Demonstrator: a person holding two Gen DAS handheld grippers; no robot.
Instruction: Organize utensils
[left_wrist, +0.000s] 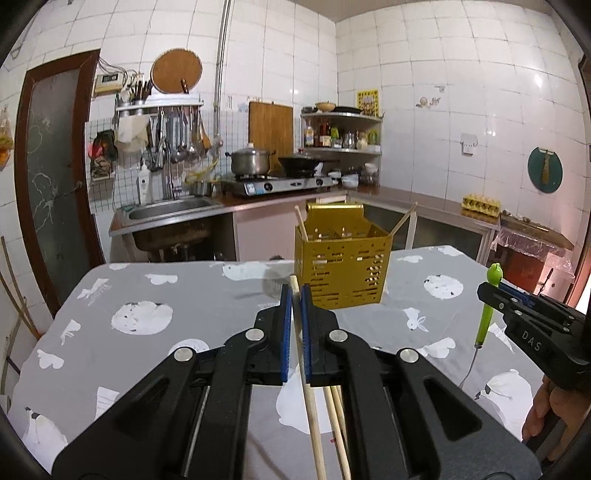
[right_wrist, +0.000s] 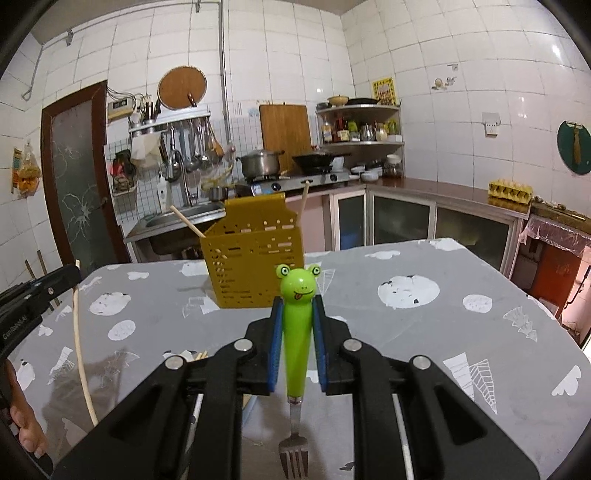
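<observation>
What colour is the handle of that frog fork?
Bright green fork handle with a frog face, clearest in the right wrist view.

Left gripper (left_wrist: 295, 291) has its fingers (left_wrist: 284, 325) nearly together; right gripper (right_wrist: 297, 306) keeps a narrow gap. Both point slightly downward, a hand (left_wrist: 541, 413) gripping the right one.

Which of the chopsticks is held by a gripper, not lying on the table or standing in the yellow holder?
The chopstick clamped between the left gripper's fingers; two others stand in the yellow holder, some lie on the table.
</observation>
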